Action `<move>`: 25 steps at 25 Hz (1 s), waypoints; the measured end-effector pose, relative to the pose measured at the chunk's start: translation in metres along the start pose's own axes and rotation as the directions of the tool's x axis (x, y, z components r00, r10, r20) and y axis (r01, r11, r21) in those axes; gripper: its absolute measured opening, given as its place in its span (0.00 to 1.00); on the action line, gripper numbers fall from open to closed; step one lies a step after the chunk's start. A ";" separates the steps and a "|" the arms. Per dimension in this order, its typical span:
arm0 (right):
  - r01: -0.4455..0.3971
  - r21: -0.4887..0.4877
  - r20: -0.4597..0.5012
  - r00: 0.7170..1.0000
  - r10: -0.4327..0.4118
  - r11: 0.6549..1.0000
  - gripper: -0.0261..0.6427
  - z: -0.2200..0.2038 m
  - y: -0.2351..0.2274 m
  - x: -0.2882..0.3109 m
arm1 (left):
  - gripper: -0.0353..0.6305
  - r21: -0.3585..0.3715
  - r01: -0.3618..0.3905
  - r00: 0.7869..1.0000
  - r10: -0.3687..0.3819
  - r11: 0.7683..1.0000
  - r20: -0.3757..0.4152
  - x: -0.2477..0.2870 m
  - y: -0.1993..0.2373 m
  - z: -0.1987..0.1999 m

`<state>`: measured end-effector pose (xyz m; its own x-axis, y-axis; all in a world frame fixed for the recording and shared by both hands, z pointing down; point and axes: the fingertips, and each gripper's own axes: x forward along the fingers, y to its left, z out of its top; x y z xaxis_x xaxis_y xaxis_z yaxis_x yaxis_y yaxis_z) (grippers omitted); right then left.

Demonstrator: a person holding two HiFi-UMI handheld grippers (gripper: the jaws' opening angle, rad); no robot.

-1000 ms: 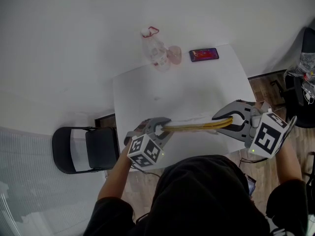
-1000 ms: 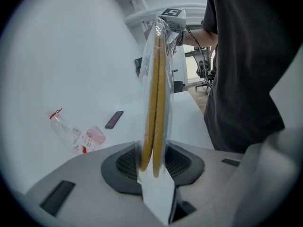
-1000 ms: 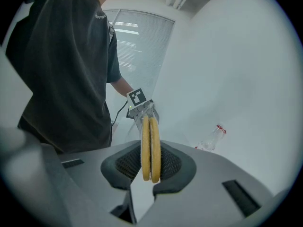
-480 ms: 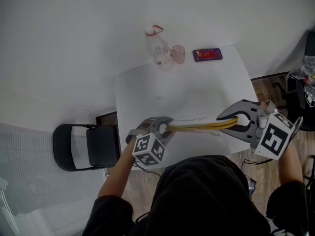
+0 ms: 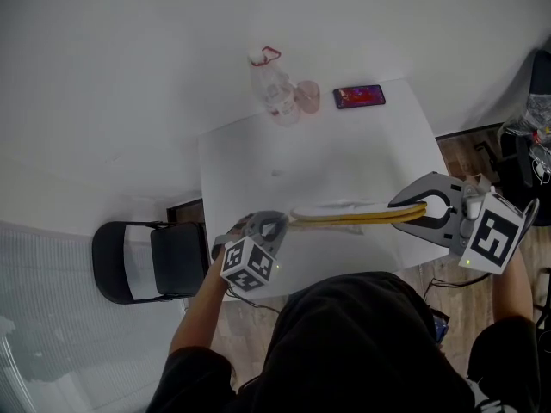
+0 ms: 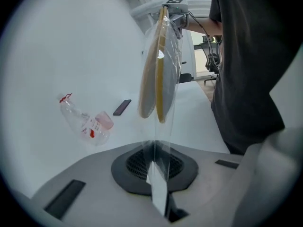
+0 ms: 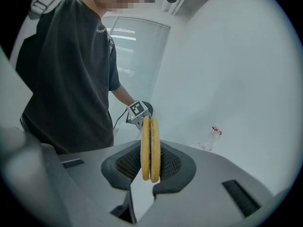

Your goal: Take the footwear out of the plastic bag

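Note:
A flat yellow pair of footwear (image 5: 357, 218) hangs level over the white table (image 5: 344, 157), partly inside a clear plastic bag (image 6: 163, 141). My right gripper (image 5: 411, 215) is shut on the right end of the pair, seen edge-on between its jaws as the footwear (image 7: 150, 145) in the right gripper view. My left gripper (image 5: 277, 223) has just been closing and is now shut on the bag's clear film below the footwear (image 6: 155, 65). The film runs taut from those jaws up around the soles.
A clear plastic bottle with a red cap ring (image 5: 271, 89), a small pink cup (image 5: 306, 96) and a dark phone (image 5: 358, 96) lie at the table's far edge. A black chair (image 5: 151, 261) stands left of the table. Wooden floor and dark gear (image 5: 534, 136) show at the right.
My left gripper has slid left and a little down, away from the footwear's end, drawing the bag along. My right gripper has stayed nearly still, holding the pair.

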<state>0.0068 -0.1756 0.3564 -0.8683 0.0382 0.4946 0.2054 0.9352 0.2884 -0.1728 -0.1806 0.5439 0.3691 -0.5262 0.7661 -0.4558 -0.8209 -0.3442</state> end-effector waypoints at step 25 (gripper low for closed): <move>0.093 0.018 0.016 0.996 -0.093 0.996 0.14 -0.008 -0.015 -0.021 | 0.09 -0.413 -0.079 0.995 0.097 0.907 0.024 -0.010 0.042 -0.037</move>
<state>0.0257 -0.1935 0.3478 -0.8909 -0.0431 0.4522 0.1160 0.9409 0.3182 -0.2255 -0.2021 0.5419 0.3422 -0.6086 0.7159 -0.7770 -0.6117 -0.1486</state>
